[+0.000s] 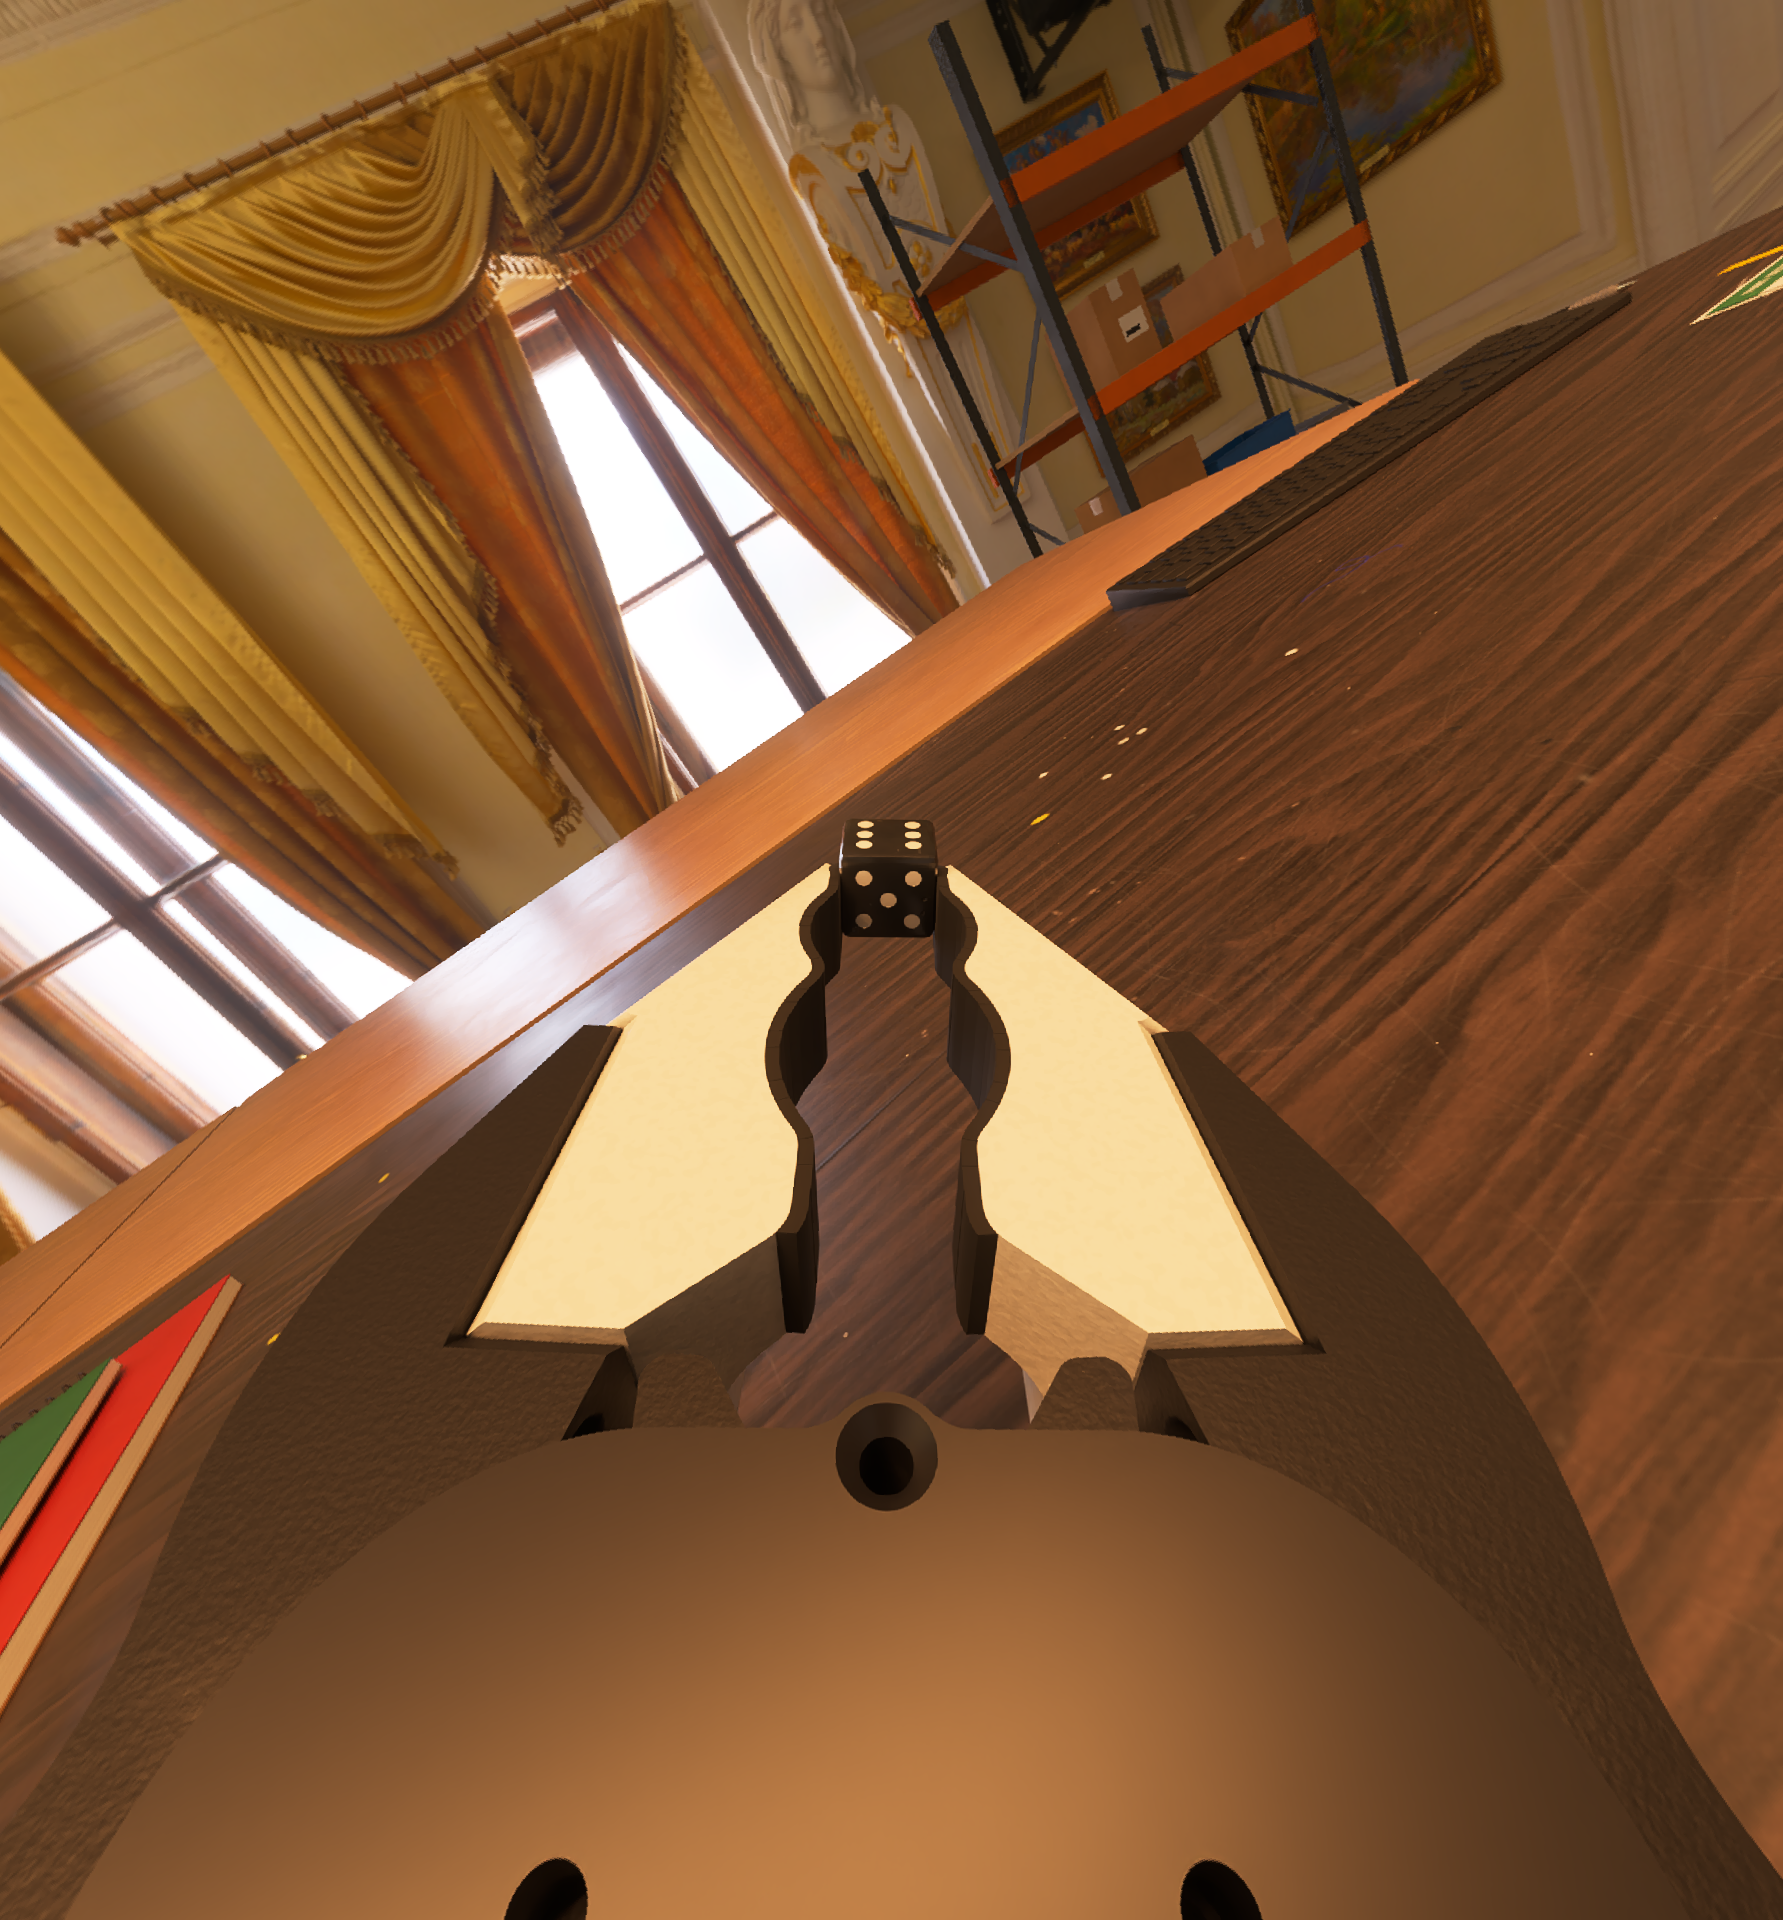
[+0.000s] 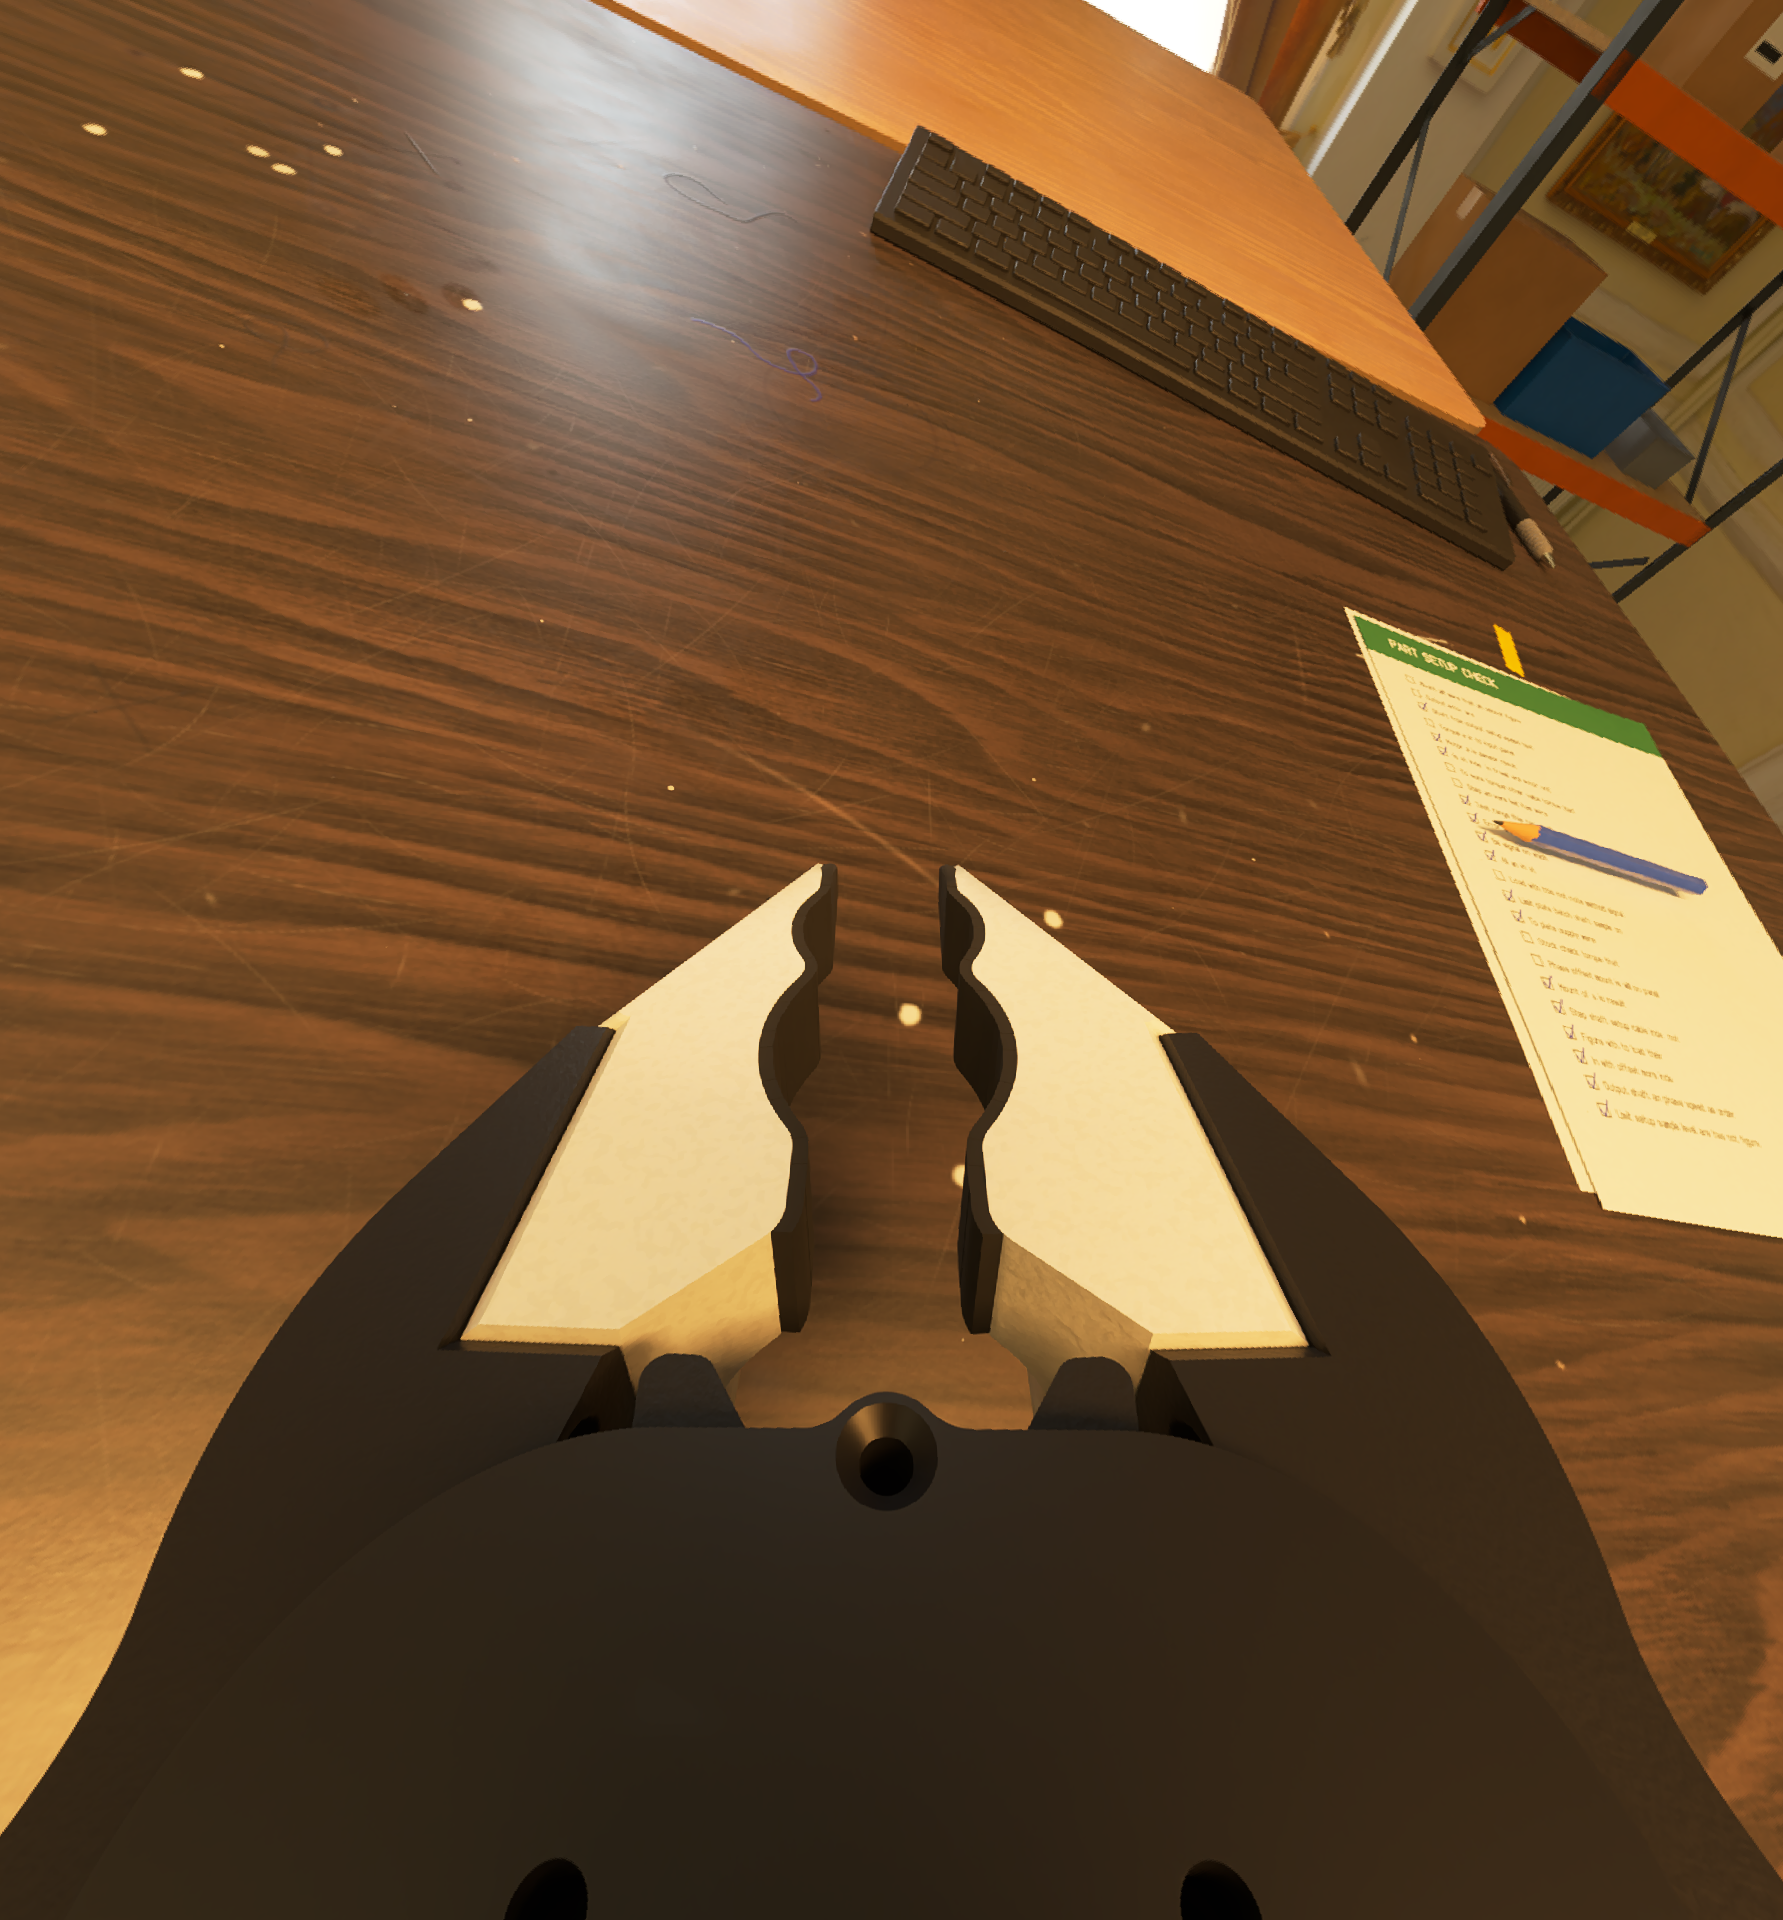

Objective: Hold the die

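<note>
The left gripper (image 1: 888, 894) has the die (image 1: 888, 878) pinched right at its fingertips, the two tips clamped against the die's left and right sides. The die is black with pale pips; one face with five pips looks back along the fingers and another pipped face is turned up. It seems lifted just clear of the dark wooden bench (image 1: 1386, 935), though from this angle I cannot be sure its underside is off the wood. I judge the grasp itself to be made, so the step in hand is simply the holding. The hold sits on the very tips, not in the scalloped hollows farther back, so what comes next calls for steady pressure and no sudden tilt, or the die could twist out.

The right gripper (image 2: 888, 894) is idle, its fingers apart with only bare bench between them, hovering low over the wood.

Only the left wrist view shows the die; it also takes in the curtained windows beyond the far edge and a red and green board (image 1: 35, 1507) at the near left. The right wrist view shows none of that, but gives a clear look at the black keyboard (image 2: 1199, 332) at the far edge and, to the right, a printed sheet (image 2: 1635, 1039) with a blue pencil (image 2: 1604, 857) lying across it.
</note>
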Action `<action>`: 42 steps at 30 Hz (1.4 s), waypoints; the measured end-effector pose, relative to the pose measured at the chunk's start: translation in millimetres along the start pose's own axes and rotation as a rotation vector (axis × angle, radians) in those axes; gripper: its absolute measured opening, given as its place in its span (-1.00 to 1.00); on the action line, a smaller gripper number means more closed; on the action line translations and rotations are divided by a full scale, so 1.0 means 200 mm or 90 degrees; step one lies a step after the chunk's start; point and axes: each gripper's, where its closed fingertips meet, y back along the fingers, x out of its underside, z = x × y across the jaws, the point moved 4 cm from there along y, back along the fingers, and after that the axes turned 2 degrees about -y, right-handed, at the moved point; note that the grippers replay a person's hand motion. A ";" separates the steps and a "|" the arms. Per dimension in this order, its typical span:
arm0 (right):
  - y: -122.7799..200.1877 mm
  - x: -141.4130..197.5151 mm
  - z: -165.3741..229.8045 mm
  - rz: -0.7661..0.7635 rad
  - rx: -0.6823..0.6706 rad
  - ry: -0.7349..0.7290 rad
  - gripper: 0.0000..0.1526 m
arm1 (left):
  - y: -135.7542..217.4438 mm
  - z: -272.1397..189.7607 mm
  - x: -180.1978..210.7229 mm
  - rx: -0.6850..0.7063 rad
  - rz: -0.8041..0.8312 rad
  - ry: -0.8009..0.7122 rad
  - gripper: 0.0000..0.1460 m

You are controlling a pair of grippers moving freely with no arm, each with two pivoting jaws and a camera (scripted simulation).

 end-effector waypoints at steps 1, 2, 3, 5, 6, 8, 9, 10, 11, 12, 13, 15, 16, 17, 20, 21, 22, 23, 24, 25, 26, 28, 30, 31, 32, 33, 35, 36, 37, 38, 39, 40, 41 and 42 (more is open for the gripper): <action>0.00 0.00 0.00 0.000 0.000 0.000 -0.75 | 0.00 0.00 0.00 0.000 0.000 0.000 -0.78; 0.00 0.00 0.00 0.000 0.000 0.000 -0.75 | 0.00 0.00 0.00 0.000 0.000 0.000 -0.78; 0.00 0.00 0.00 0.000 -0.001 0.000 -0.75 | 0.00 0.00 0.00 0.000 0.000 0.000 -0.78; 0.00 0.00 0.00 0.000 -0.001 0.000 -0.75 | 0.00 0.00 0.00 0.000 0.000 0.000 -0.78; 0.00 0.00 0.00 0.000 -0.002 0.001 -0.75 | 0.00 0.00 0.00 0.000 0.000 0.000 -0.78; 0.00 0.00 0.01 0.000 -0.003 0.001 -0.75 | 0.00 0.00 0.00 0.000 0.001 -0.001 -0.78; 0.00 0.00 0.01 0.000 -0.004 0.001 -0.75 | 0.00 0.00 0.00 0.000 0.001 -0.001 -0.78; -0.01 0.00 0.01 0.001 -0.004 0.002 -0.75 | 0.00 0.00 0.00 0.000 0.001 -0.001 -0.78; -0.01 0.00 0.01 0.001 -0.005 0.002 -0.75 | 0.00 0.00 0.00 0.000 0.001 -0.001 -0.78; -0.01 0.00 0.01 0.001 -0.006 0.002 -0.75 | 0.00 0.00 0.00 0.000 0.001 -0.001 -0.78; -0.01 0.00 0.01 0.001 -0.006 0.003 -0.75 | 0.00 0.00 0.00 0.000 0.001 -0.001 -0.78; -0.01 0.00 0.02 0.000 -0.007 0.003 -0.75 | 0.00 0.00 0.00 0.000 0.001 -0.001 -0.78; -0.01 0.00 0.02 0.000 -0.007 0.003 -0.75 | 0.00 0.00 0.00 0.000 0.001 -0.001 -0.78; -0.01 0.00 0.02 0.000 -0.007 0.003 -0.75 | 0.00 0.00 0.00 0.000 0.001 -0.001 -0.78; -0.01 -0.01 0.02 -0.001 -0.007 0.002 -0.75 | 0.00 0.00 0.00 0.000 0.002 -0.002 -0.78; -0.01 -0.01 0.02 -0.001 -0.007 0.002 -0.75 | 0.00 0.00 0.00 0.000 0.002 -0.002 -0.78; -0.01 -0.01 0.02 -0.002 -0.007 0.002 -0.75 | 0.00 0.00 0.00 0.000 0.002 -0.002 -0.78; -0.01 -0.01 0.02 -0.002 -0.007 0.002 -0.75 | 0.00 0.00 0.00 0.000 0.002 -0.002 -0.78; 0.00 -0.01 0.02 -0.002 -0.008 0.002 -0.75 | 0.00 0.00 0.00 0.001 0.002 -0.002 -0.78; 0.00 -0.01 0.02 -0.002 -0.008 0.002 -0.75 | 0.00 0.00 0.00 0.001 0.002 -0.002 -0.78; -0.01 -0.01 0.02 -0.003 -0.009 0.002 -0.75 | 0.00 0.00 0.00 0.001 0.002 -0.003 -0.78; -0.01 -0.01 0.02 -0.003 -0.010 0.003 -0.75 | 0.00 0.00 0.00 0.001 0.002 -0.003 -0.78; -0.01 -0.01 0.02 -0.002 -0.011 0.003 -0.75 | 0.00 0.00 0.00 0.001 0.002 -0.003 -0.78; -0.01 -0.01 0.03 -0.002 -0.012 0.003 -0.75 | 0.00 0.00 0.00 0.001 0.002 -0.004 -0.78; -0.01 -0.01 0.03 -0.002 -0.012 0.004 -0.75 | 0.00 0.00 0.00 0.001 0.003 -0.004 -0.78; -0.01 -0.01 0.03 -0.002 -0.012 0.004 -0.75 | 0.00 0.00 0.00 0.001 0.003 -0.004 -0.78; -0.01 -0.01 0.03 -0.002 -0.012 0.005 -0.75 | 0.00 0.00 0.00 0.001 0.003 -0.005 -0.78; -0.01 -0.01 0.03 -0.002 -0.012 0.005 -0.75 | 0.00 0.00 0.00 0.002 0.003 -0.005 -0.78; -0.01 -0.01 0.03 -0.002 -0.012 0.005 -0.75 | 0.00 0.00 0.00 0.002 0.003 -0.005 -0.78; -0.01 -0.01 0.03 -0.002 -0.012 0.005 -0.75 | 0.00 0.00 0.00 0.002 0.003 -0.005 -0.78; -0.01 -0.01 0.03 -0.001 -0.012 0.006 -0.75 | 0.00 0.00 0.00 0.002 0.003 -0.005 -0.78; -0.01 -0.01 0.03 -0.001 -0.013 0.006 -0.75 | 0.00 0.00 0.00 0.002 0.003 -0.005 -0.78; -0.01 -0.01 0.03 -0.001 -0.013 0.006 -0.75 | 0.00 0.00 0.00 0.002 0.003 -0.005 -0.78; -0.01 -0.01 0.03 0.000 -0.013 0.006 -0.75 | 0.00 0.00 0.00 0.002 0.003 -0.005 -0.78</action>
